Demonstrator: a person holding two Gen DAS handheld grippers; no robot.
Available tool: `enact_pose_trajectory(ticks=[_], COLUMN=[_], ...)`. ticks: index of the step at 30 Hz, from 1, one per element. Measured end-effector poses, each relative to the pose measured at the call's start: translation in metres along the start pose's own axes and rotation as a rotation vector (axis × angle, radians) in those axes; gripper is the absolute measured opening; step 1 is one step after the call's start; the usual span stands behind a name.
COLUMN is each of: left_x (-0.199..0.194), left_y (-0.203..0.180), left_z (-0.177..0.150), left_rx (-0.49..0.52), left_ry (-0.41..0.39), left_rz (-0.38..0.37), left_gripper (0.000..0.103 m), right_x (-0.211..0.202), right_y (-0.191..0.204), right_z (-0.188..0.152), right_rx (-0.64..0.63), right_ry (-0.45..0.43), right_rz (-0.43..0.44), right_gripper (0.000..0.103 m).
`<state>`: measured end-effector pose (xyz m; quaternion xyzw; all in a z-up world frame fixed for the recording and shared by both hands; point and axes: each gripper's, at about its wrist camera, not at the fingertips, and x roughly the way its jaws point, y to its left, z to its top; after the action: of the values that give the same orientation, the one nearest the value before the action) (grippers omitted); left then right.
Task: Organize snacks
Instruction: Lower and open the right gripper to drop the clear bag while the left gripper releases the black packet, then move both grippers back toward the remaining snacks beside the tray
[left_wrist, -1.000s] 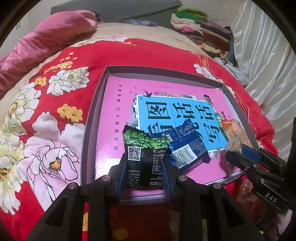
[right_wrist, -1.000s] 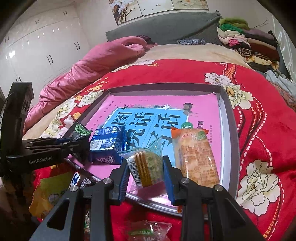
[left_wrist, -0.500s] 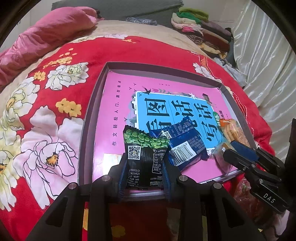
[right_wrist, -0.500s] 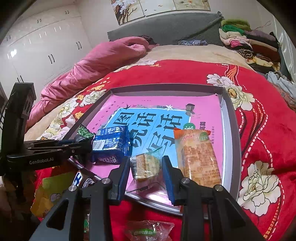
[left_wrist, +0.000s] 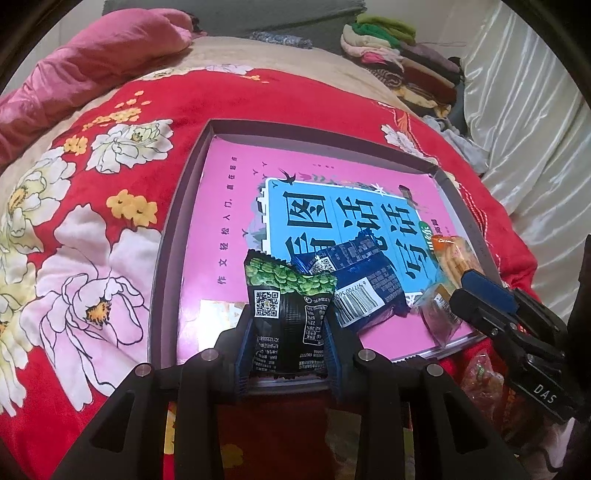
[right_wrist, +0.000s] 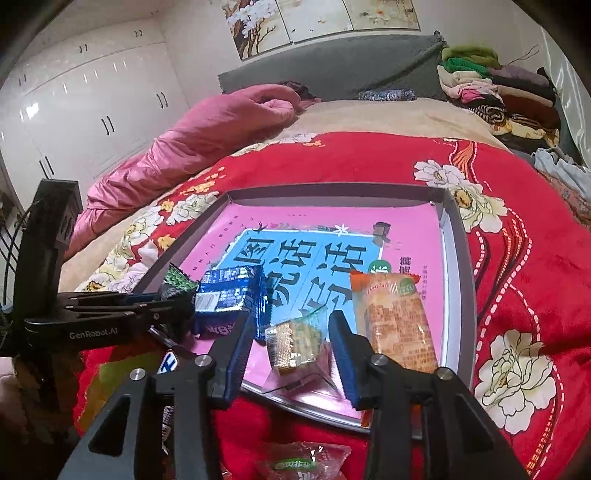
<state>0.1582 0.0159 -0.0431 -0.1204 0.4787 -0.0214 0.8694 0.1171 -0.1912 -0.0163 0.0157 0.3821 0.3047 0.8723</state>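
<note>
Red floral blanket (right_wrist: 369, 162) lying across bed, beige sheet (right_wrist: 369, 114) showing beyond it. Pink quilt (right_wrist: 192, 136) bunching along far left side. Grey headboard (right_wrist: 332, 70) standing against wall, flower painting (right_wrist: 314, 22) hanging above. Glossy white wardrobe (right_wrist: 85, 107) catching ceiling light. Folded clothes (right_wrist: 491, 88) piling by headboard. Pale satin curtain (left_wrist: 524, 122) hanging at right.

The small print on the green pea packet (left_wrist: 288, 314) is too fine to read, a clear-wrapped snack (right_wrist: 303, 463) below the tray (right_wrist: 456, 280) is cut off by the right-wrist view's bottom edge, and loose packets (left_wrist: 480, 376) behind the right gripper (left_wrist: 476, 295) stay blurred.
</note>
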Motion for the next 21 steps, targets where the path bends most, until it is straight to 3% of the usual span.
enact_pose_trajectory(ticks=[21], left_x=[-0.025], left_y=[-0.001], left_z=[0.005], left_rx=[-0.008], left_ry=[-0.054], left_rz=[-0.037], left_gripper=[0.063], right_x=[-0.014], right_y=[-0.009], right_z=[0.005], right_rx=[0.043], right_ry=[-0.067], right_rz=[-0.006], right_gripper=[0.054])
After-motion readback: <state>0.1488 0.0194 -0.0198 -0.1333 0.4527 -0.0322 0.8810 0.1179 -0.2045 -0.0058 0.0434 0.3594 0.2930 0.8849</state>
